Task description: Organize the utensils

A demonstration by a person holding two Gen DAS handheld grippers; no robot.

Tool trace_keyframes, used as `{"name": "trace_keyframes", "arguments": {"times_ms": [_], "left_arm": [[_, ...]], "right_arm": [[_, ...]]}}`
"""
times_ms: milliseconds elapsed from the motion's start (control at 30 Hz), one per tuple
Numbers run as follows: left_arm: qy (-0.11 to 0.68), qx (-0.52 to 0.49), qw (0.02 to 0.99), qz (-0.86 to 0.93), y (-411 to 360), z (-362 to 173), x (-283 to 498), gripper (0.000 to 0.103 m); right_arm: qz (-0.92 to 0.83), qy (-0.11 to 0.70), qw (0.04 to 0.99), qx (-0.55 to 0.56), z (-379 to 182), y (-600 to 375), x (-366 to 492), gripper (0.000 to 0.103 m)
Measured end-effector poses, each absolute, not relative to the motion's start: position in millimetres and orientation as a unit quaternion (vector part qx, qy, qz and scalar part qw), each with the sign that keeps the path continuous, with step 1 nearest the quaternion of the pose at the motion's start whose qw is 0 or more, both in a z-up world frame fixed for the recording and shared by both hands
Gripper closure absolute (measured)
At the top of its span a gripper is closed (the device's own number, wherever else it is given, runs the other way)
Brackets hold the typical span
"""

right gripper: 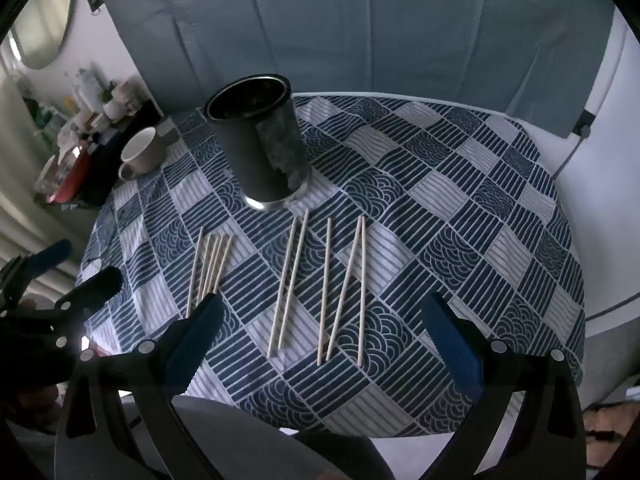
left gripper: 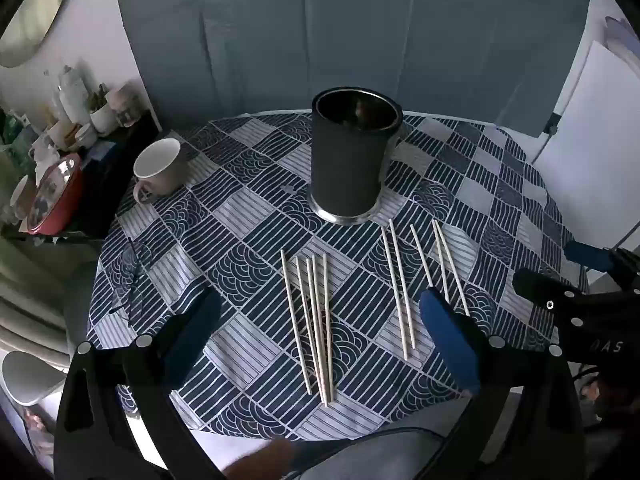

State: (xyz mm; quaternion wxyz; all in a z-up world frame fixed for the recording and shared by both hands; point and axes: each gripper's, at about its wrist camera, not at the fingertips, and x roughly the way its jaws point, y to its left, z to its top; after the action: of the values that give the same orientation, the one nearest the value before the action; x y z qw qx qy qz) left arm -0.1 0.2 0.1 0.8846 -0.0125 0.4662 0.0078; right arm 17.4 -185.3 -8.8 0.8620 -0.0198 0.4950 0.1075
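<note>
Chopsticks lie flat on the table ahead of both my tools, none yet in the dark holder that stands upright beyond their far tips. I judge this the opening step: nothing is picked up. My left tool hangs spread wide and empty above the left bunch, five pale sticks lying close together, some touching or crossing near their near ends. My right tool is likewise wide open and empty over the right group, five sticks more spread out: a near-parallel pair, a single one, then two that meet at the far tips. They look thin, light, round and smooth, so likely to roll. Next, I would lower one tool, close on a stick across its length, lift, then tip it upright over the holder's mouth.
</note>
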Motion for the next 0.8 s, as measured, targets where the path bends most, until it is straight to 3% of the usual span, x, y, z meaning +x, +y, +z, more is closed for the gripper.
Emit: {"name": "trace_keyframes", "arguments": {"times_ms": [800], "left_arm": [[0.473, -0.011, 0.881, 0.004, -2.3, 0.4, 1.9, 0.006]], "right_arm": [[0.104, 0.493, 0.863, -0.026, -9.9, -183.4, 19.8, 0.008]]}}
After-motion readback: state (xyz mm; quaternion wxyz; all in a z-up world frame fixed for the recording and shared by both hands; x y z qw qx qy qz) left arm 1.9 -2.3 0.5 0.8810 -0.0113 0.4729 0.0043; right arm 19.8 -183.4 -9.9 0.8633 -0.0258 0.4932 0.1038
